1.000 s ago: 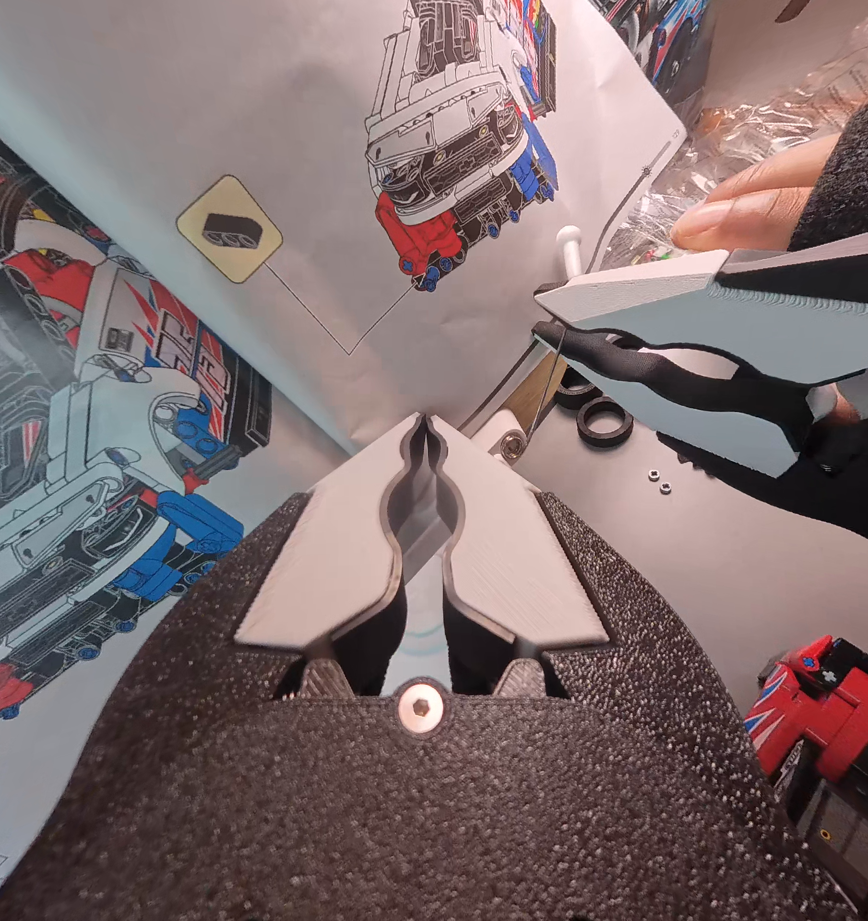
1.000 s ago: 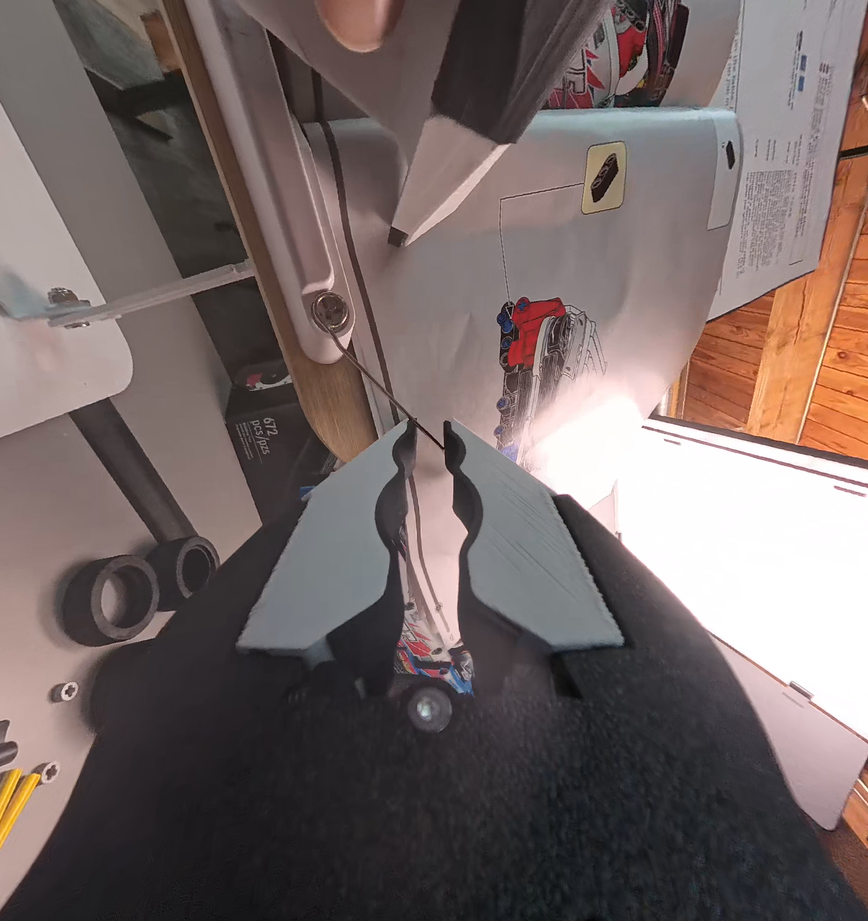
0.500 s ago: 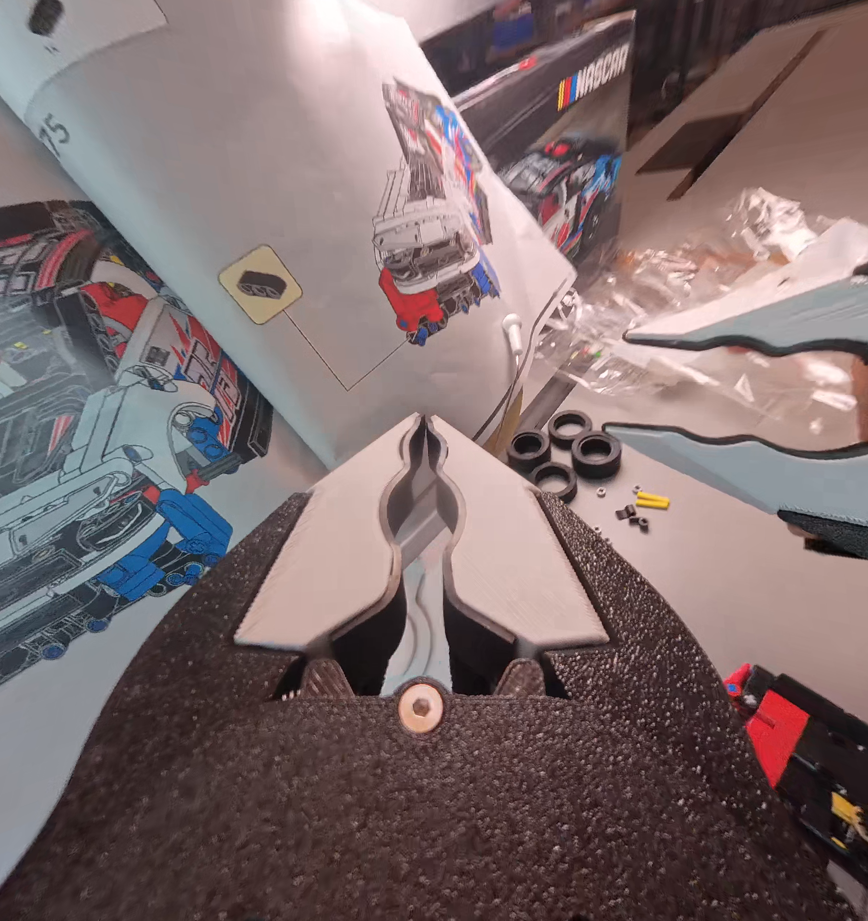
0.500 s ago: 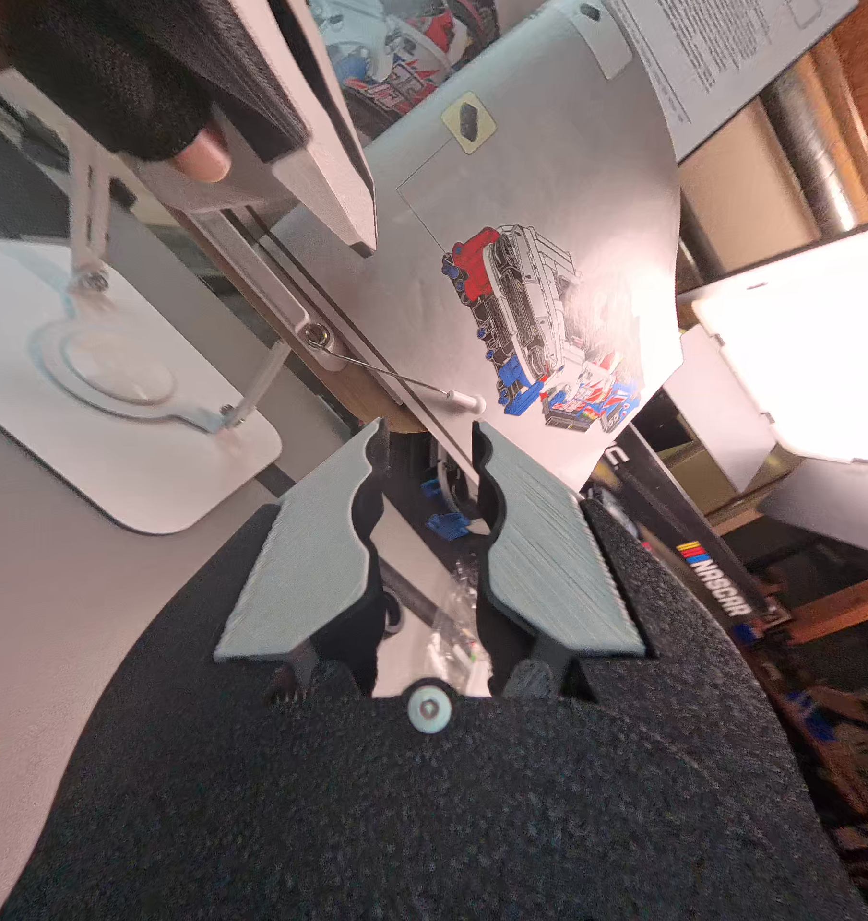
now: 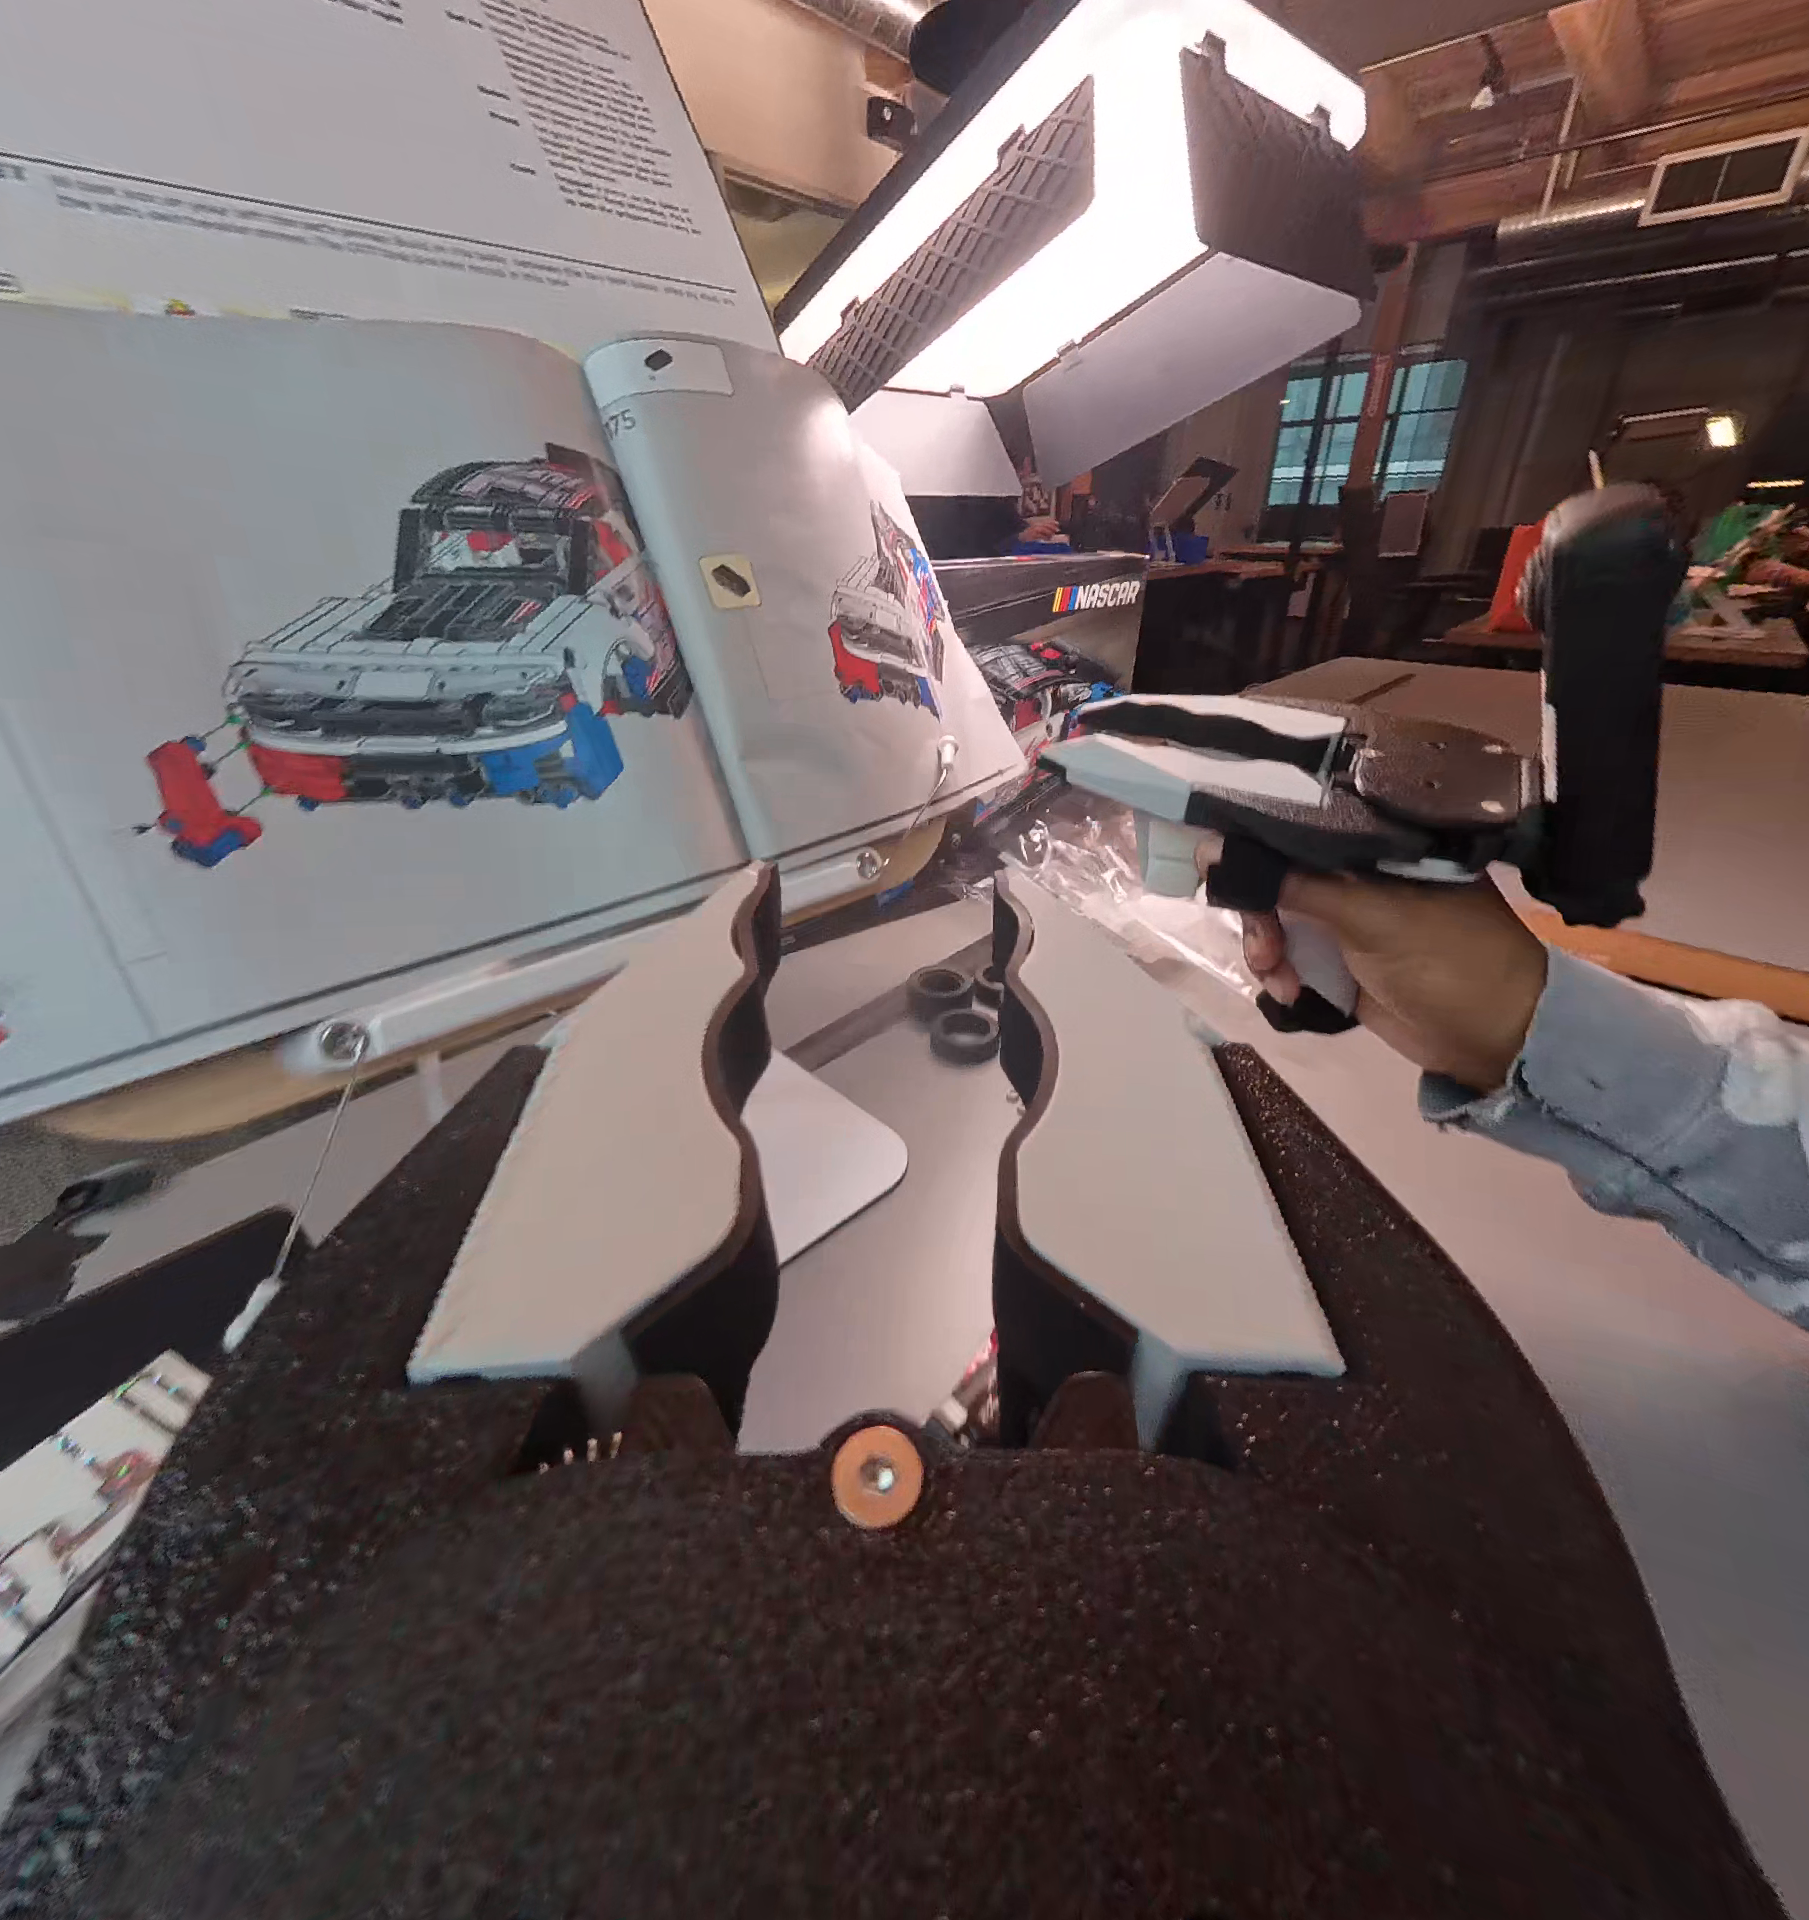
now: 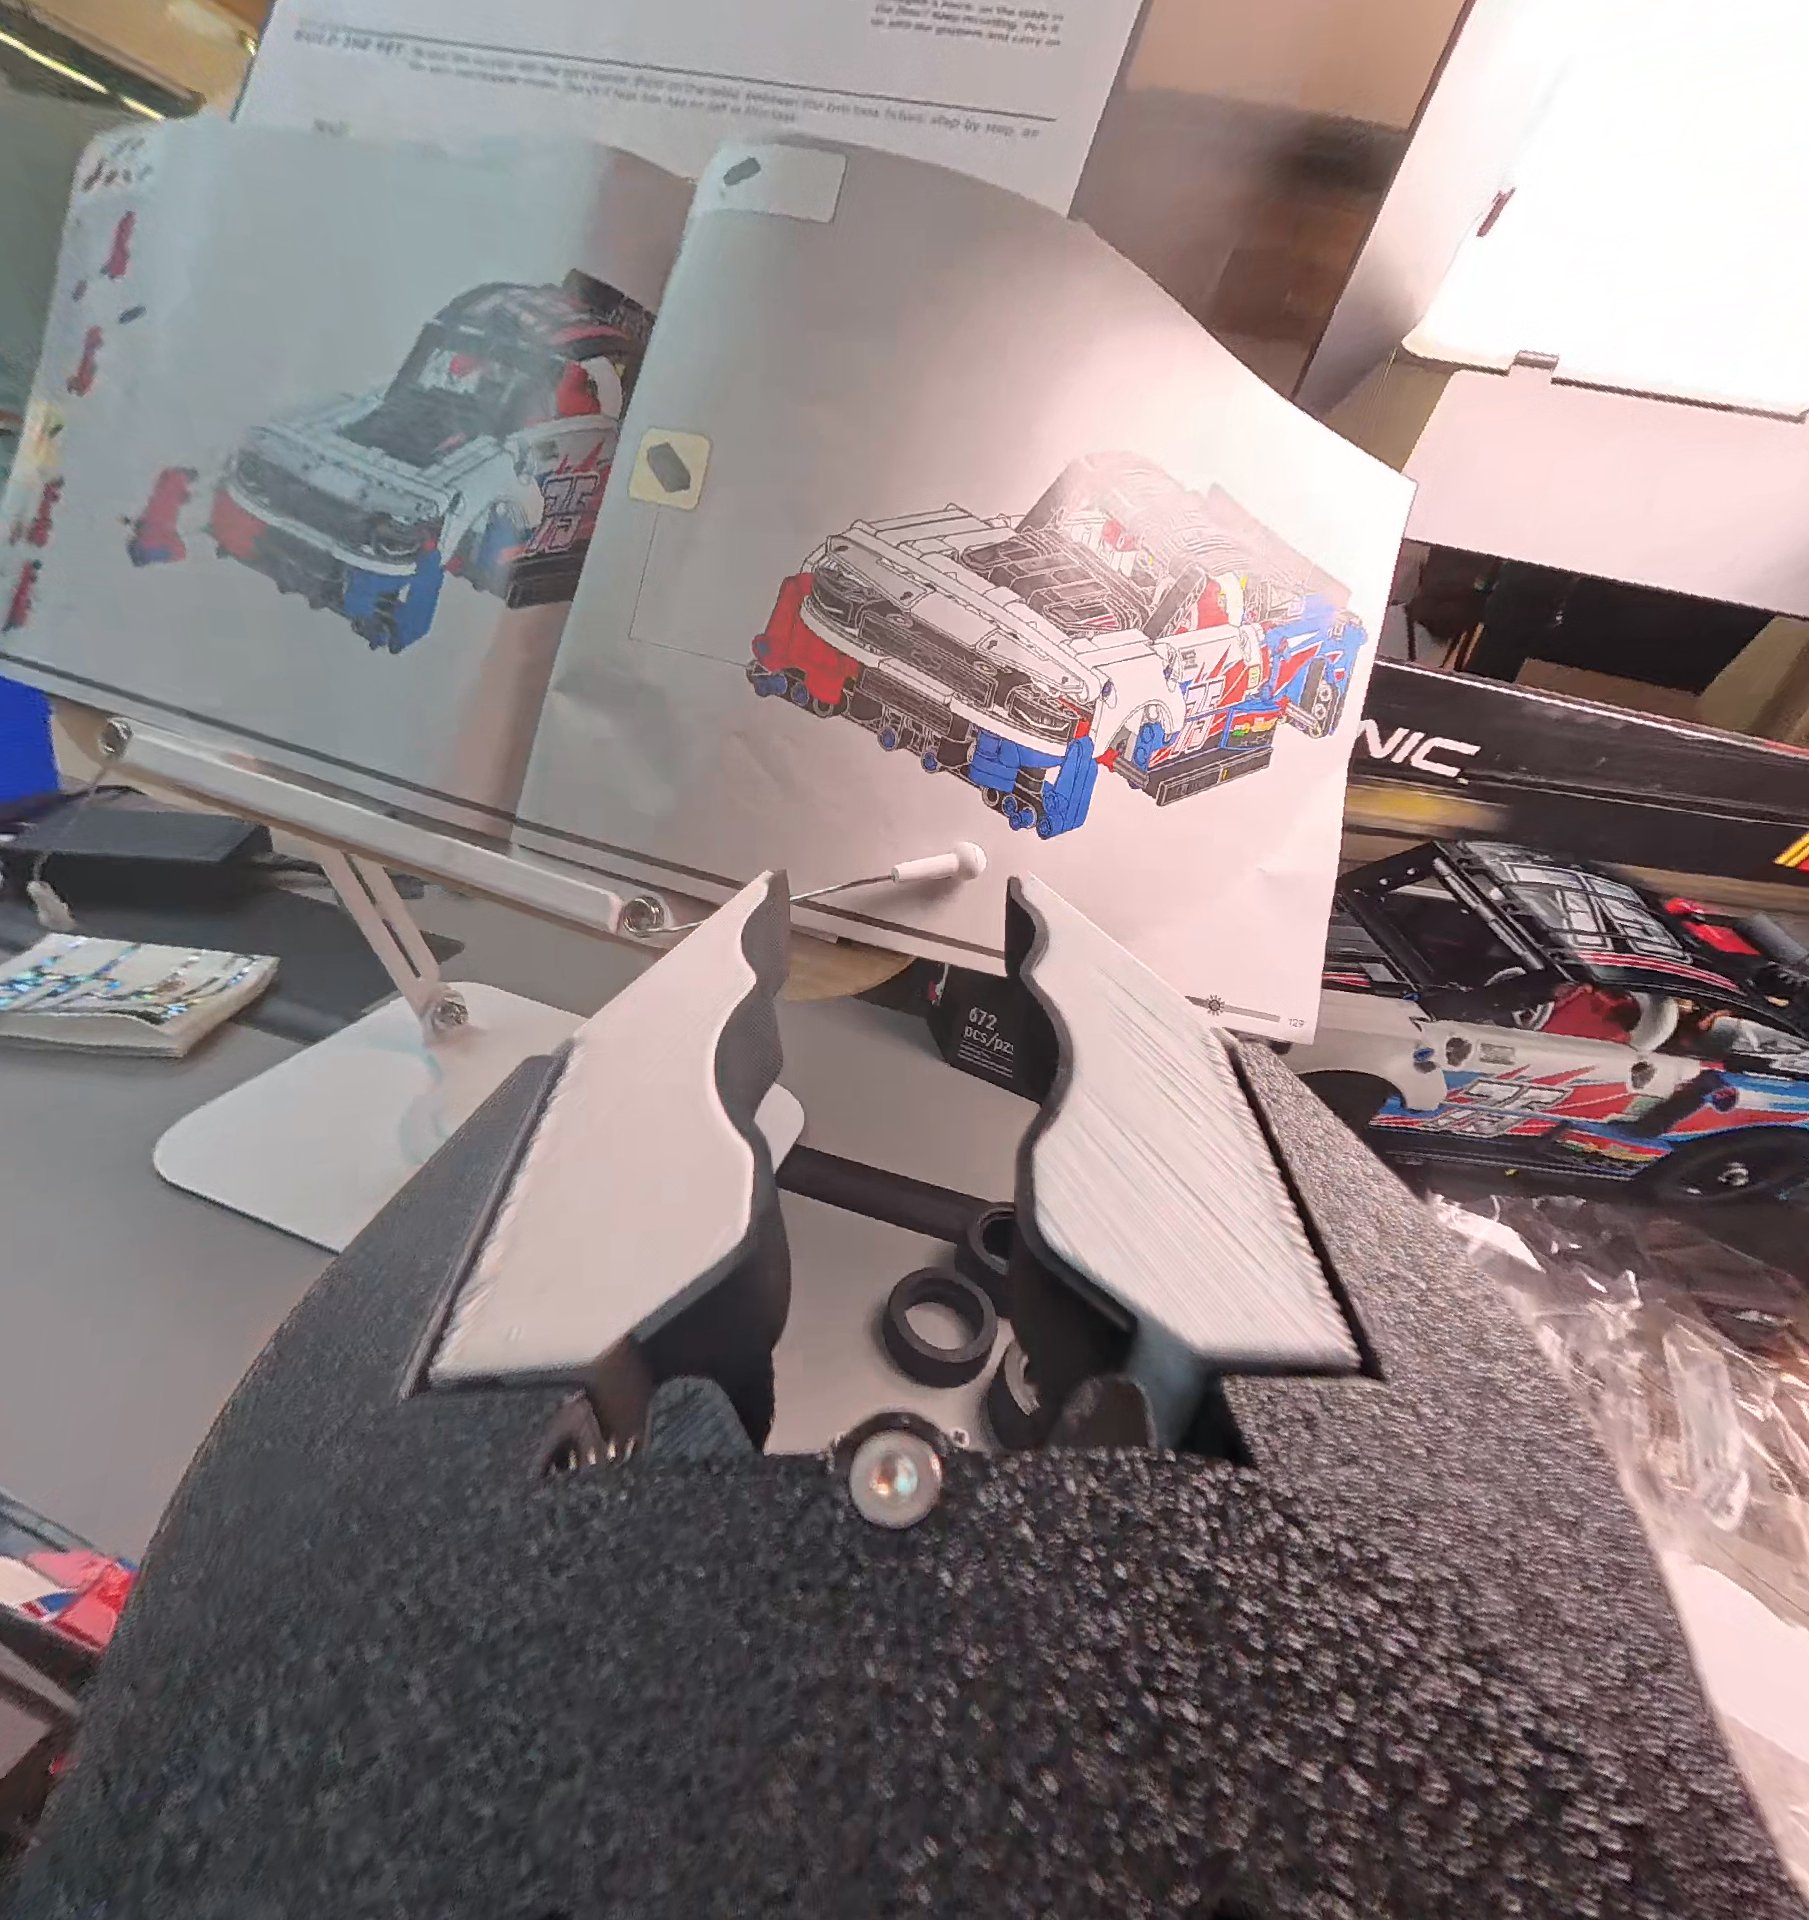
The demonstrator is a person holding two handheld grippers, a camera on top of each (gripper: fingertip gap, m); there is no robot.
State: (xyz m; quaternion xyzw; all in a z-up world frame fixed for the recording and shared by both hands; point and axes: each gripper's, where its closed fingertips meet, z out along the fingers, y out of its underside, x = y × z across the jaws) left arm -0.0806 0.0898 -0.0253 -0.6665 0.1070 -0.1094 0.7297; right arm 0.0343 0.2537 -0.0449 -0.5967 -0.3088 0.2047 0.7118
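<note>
my left gripper point(image 5: 884, 914) hangs with its jaws spread apart and nothing between them, pointed at the lower edge of the open instruction booklet with its printed white, red and blue toy car drawings point(image 5: 380, 644). the booklet leans on a white metal book stand with a flat base plate point(image 5: 827, 1143), and a thin wire page holder with a white tip point(image 5: 944, 750) lies across the right page. beyond my fingers a cluster of small black rubber tyres point(image 5: 957, 1013) sits on the grey tabletop point(image 5: 1658, 1299). my right gripper point(image 6: 895, 899) is also released and empty, just in front of the same wire holder and the right page, with the tyres below between its fingers. in the left view that right gripper is held by a hand point(image 5: 1399, 966) off to the right, apart from the booklet. a dark cardboard box picturing a race car point(image 6: 1606, 997) stands behind the booklet, crumpled clear plastic bags point(image 6: 1658, 1382) beside it.
</note>
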